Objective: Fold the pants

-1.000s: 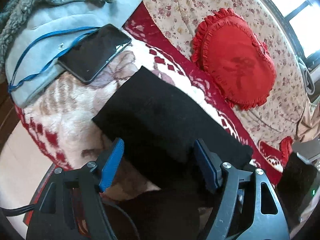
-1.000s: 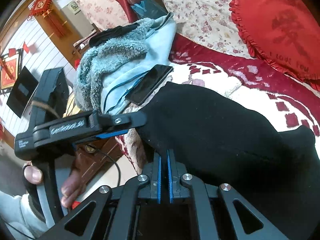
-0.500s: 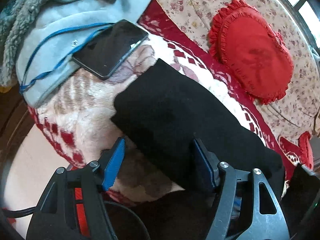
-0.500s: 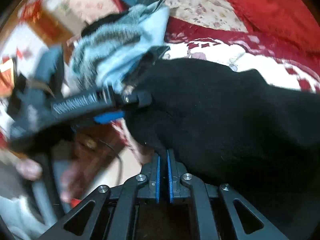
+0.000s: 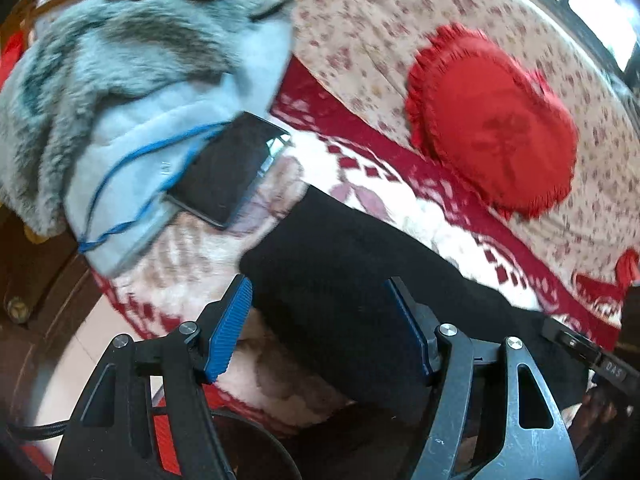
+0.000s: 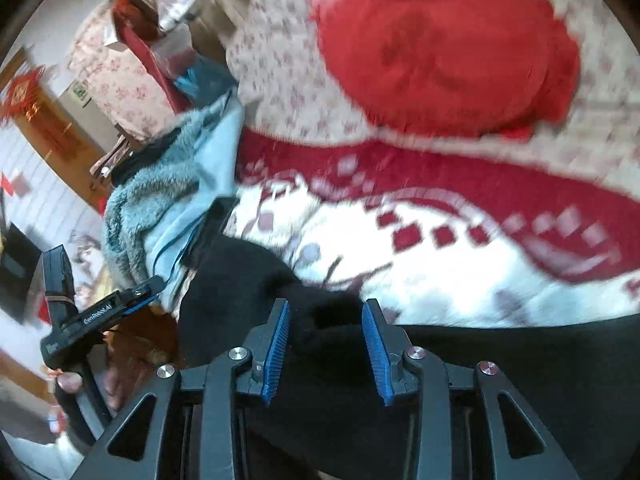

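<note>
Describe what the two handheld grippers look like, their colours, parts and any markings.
Both are black plastic frames with triangular cut-outs and silver screw heads. Each left gripper and right gripper finger carries a ribbed blue pad. A black cable trails from the left one. Seen from the right wrist, the left gripper's side bears white lettering, too blurred to read.

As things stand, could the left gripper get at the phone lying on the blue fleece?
Probably yes. The left gripper stands open over the black pants, and the phone lies uncovered just beyond them on the fleece, only a blue cord beside it.
</note>
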The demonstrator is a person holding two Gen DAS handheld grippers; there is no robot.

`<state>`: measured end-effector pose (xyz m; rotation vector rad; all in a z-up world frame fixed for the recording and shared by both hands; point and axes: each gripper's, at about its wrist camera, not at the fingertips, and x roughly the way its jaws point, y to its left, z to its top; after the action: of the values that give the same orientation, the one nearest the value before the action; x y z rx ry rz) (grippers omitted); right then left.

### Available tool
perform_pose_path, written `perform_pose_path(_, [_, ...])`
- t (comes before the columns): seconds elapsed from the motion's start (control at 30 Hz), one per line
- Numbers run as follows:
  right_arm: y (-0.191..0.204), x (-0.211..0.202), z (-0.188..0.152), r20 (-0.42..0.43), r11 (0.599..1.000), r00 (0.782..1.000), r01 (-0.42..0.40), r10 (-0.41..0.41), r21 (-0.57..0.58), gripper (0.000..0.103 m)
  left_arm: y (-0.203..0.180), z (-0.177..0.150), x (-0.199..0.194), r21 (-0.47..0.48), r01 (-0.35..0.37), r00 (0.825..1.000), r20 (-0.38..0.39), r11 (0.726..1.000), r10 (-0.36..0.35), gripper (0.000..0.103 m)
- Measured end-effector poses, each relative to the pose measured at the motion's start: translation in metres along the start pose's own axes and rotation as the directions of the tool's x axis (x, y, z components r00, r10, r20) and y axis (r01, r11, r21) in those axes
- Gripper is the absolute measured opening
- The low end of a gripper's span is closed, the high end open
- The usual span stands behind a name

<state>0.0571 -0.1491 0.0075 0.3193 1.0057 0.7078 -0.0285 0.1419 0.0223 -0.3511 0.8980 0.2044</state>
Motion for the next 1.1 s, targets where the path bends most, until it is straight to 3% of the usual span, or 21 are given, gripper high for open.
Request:
perform_pose_path(0.07, [-0.003,0.017,0.0,-0.058,0.999,0.997,-0.049,0.05,0.008,0.036,-0.014,-0.004,0.014,0.042,-0.012,1.0,-0.028,0.999,0.013,0.068])
perform_pose_path(0.1, [-0.001,0.024,0.0,-0.067,0.999,0.996,-0.051,0.051,-0.004,0.031,-0.019,-0.005,0.019,0.054,-0.016,0.999,-0.034,0.998,0.017,0.068])
perform_pose_path(0.13, [-0.001,0.027,-0.001,-0.065,0.999,0.997,-0.051,0.049,-0.017,0.018,-0.025,-0.007,0.025,0.072,-0.027,0.999,-0.045,0.997,0.03,0.068])
perform_pose_path(0.3, [-0.003,0.014,0.014,0.045,0.997,0.999,0.033,-0.03,-0.075,0.009,-0.04,-0.007,0.041,0.096,-0.05,0.997,-0.052,0.994,0.056,0.068])
perform_pose_path(0.37, [-0.007,0.016,0.021,0.091,0.985,0.987,0.139,-0.13,-0.101,0.009,-0.043,-0.007,0.046,0.094,-0.057,0.997,-0.044,0.994,0.061,0.068])
perform_pose_path(0.4, [-0.013,0.026,0.022,0.074,0.98,0.983,0.176,-0.17,-0.092,0.009,-0.046,-0.008,0.05,0.105,-0.069,0.996,-0.05,0.992,0.074,0.068])
perform_pose_path(0.5, [-0.025,0.052,0.015,-0.018,0.984,0.986,0.165,-0.166,-0.066,0.009,-0.052,-0.013,0.059,0.165,-0.111,0.991,-0.049,0.98,0.121,0.069])
perform_pose_path(0.67, [-0.026,0.016,0.013,0.047,0.99,0.989,0.141,-0.141,-0.004,0.018,-0.044,-0.011,0.051,0.155,-0.085,0.993,-0.07,0.984,0.097,0.069])
perform_pose_path(0.8, [0.0,-0.026,0.002,0.088,0.988,0.988,0.135,-0.128,-0.077,0.018,-0.037,-0.011,0.038,0.116,-0.067,0.996,-0.056,0.991,0.073,0.069])
perform_pose_path(0.93, [0.036,-0.013,-0.03,-0.005,0.98,0.998,0.054,-0.056,-0.19,0.018,-0.037,-0.022,0.044,0.146,-0.098,0.99,-0.086,0.984,0.112,0.069])
perform_pose_path(0.97, [0.039,-0.004,-0.036,-0.029,0.977,0.998,0.053,-0.06,-0.205,0.018,-0.036,-0.025,0.046,0.148,-0.105,0.988,-0.097,0.983,0.121,0.069])
perform_pose_path(1.07, [0.036,0.037,-0.06,-0.126,0.965,0.977,0.14,-0.171,-0.223,0.018,-0.034,-0.027,0.044,0.13,-0.106,0.987,-0.108,0.986,0.12,0.069])
perform_pose_path(1.1, [0.033,0.04,-0.065,-0.141,0.968,0.977,0.132,-0.163,-0.212,0.018,-0.035,-0.025,0.041,0.131,-0.101,0.987,-0.111,0.986,0.115,0.069])
